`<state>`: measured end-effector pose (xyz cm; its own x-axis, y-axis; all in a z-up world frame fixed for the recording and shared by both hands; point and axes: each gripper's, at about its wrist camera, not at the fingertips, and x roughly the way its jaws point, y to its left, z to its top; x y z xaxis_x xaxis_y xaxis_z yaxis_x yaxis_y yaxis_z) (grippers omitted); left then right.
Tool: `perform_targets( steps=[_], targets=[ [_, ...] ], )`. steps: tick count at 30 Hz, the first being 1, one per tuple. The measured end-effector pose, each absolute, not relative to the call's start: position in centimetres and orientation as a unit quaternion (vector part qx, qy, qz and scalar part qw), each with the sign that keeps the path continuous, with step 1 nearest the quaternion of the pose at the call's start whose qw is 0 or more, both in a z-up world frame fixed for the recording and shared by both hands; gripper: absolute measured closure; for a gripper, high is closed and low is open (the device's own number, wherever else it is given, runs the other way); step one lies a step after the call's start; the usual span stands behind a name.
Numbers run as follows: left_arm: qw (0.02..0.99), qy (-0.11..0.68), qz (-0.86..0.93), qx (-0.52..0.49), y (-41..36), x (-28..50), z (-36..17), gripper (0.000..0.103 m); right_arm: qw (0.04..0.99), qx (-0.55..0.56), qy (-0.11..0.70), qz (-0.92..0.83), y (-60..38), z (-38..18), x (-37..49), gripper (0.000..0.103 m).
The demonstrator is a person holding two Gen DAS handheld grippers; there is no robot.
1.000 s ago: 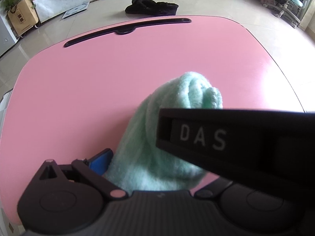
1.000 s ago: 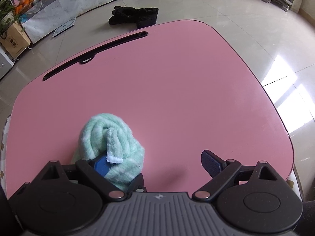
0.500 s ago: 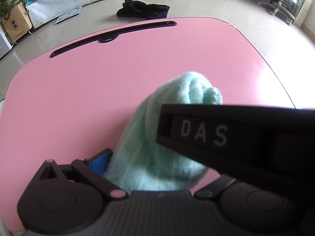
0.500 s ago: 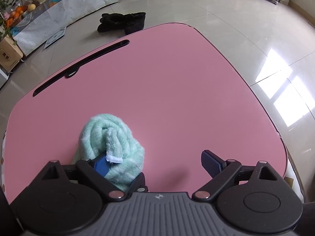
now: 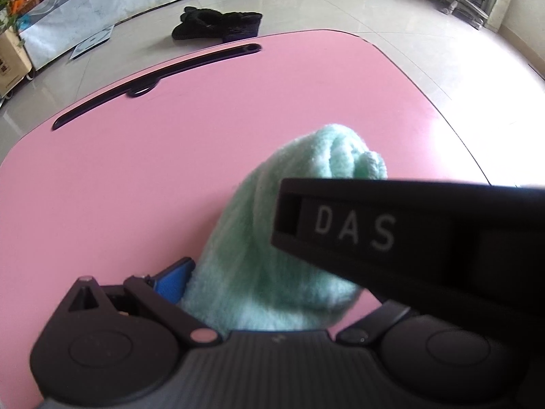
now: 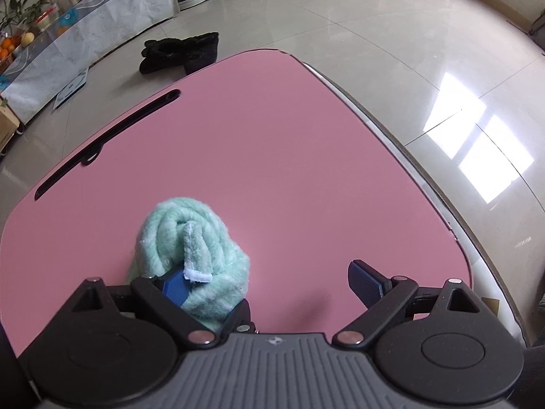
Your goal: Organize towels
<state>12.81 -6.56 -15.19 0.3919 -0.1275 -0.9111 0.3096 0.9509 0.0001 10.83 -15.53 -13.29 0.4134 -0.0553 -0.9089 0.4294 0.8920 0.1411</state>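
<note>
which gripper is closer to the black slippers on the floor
Too close to call. Both grippers sit side by side at the rolled green towel on the pink table, the left gripper around it, the right gripper beside it. The black slippers lie beyond the table's far edge.

You see the rolled towel [image 6: 190, 248] on the near left part of the table [image 6: 289, 170], a long slot [image 6: 102, 143] along its far edge, and slippers [image 6: 180, 52] on the floor [image 6: 357, 34] beyond.
</note>
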Motion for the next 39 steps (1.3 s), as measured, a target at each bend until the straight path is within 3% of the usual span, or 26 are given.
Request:
perform_targets(
  steps=[13, 39],
  targets=[
    [0.826, 0.533, -0.156, 0.100, -7.7, 12.5, -15.3, 0.000, 0.816, 0.188, 0.518, -0.175, -17.0, -13.0, 10.3, 0.010],
    [0.826, 0.547, -0.109, 0.076, -1.8, 9.8, -14.7, 0.000, 0.830, 0.126, 0.536, -0.083, -11.2, -13.1, 9.4, 0.010]
  ],
)
